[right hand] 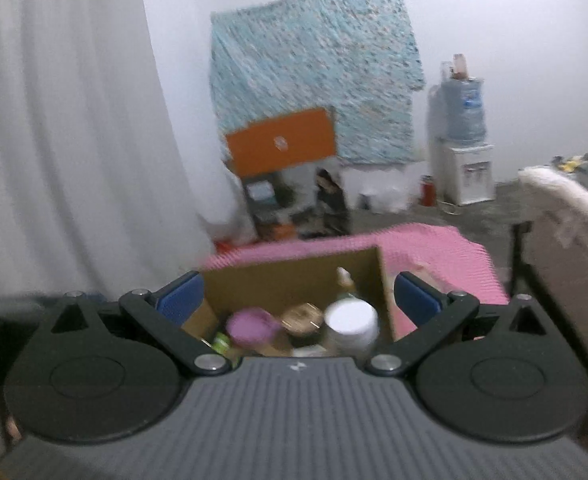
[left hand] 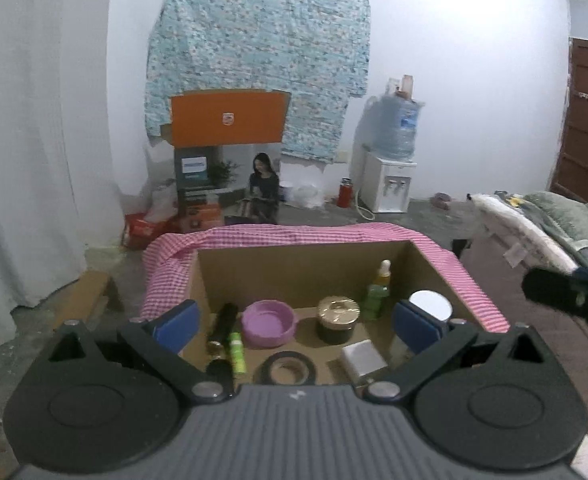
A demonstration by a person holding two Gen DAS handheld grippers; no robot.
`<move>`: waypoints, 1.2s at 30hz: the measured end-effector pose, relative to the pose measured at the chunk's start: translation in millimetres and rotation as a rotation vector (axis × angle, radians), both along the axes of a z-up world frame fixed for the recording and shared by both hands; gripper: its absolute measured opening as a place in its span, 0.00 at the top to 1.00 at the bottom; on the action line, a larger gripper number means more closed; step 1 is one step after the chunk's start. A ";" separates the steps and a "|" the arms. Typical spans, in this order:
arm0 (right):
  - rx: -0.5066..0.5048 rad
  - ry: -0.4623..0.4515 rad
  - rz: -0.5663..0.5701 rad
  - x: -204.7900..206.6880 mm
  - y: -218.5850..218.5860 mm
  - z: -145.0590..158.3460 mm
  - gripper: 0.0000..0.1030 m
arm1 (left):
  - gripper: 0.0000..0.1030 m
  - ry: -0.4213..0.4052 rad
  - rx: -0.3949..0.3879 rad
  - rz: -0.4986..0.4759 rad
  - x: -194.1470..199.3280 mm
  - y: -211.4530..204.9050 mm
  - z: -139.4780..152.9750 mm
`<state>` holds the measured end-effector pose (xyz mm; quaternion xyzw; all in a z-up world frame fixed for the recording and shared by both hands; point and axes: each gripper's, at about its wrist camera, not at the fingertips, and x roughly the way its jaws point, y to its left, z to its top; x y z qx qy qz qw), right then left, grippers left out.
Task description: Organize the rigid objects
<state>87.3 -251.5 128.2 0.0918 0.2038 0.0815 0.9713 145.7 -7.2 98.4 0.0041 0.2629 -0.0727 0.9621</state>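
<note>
Both grippers spread wide, nothing in either. Cardboard box (left hand: 302, 276) sits ahead and below the left gripper (left hand: 298, 322) — pink bowl (left hand: 269, 322), gold-lid jar (left hand: 337, 318), tape roll (left hand: 289, 368), green tube (left hand: 237, 352) lying lengthwise along the approach line, all between its fingers. Right gripper (right hand: 298, 300) also faces the box, white-lid jar (right hand: 352, 322) closest. Neither hand clearly nearer; the blur makes it a guess.

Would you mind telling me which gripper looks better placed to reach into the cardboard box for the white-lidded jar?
Probably the right gripper: its open jaws frame the white-lidded jar almost centrally. In the left gripper's view, also open, that jar sits at the open brown cardboard box's far right, behind one finger.
</note>
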 end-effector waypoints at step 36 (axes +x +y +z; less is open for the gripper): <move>-0.114 0.241 0.017 49.9 49.5 -78.6 0.01 | 0.00 0.196 0.078 0.163 11.3 3.5 -52.5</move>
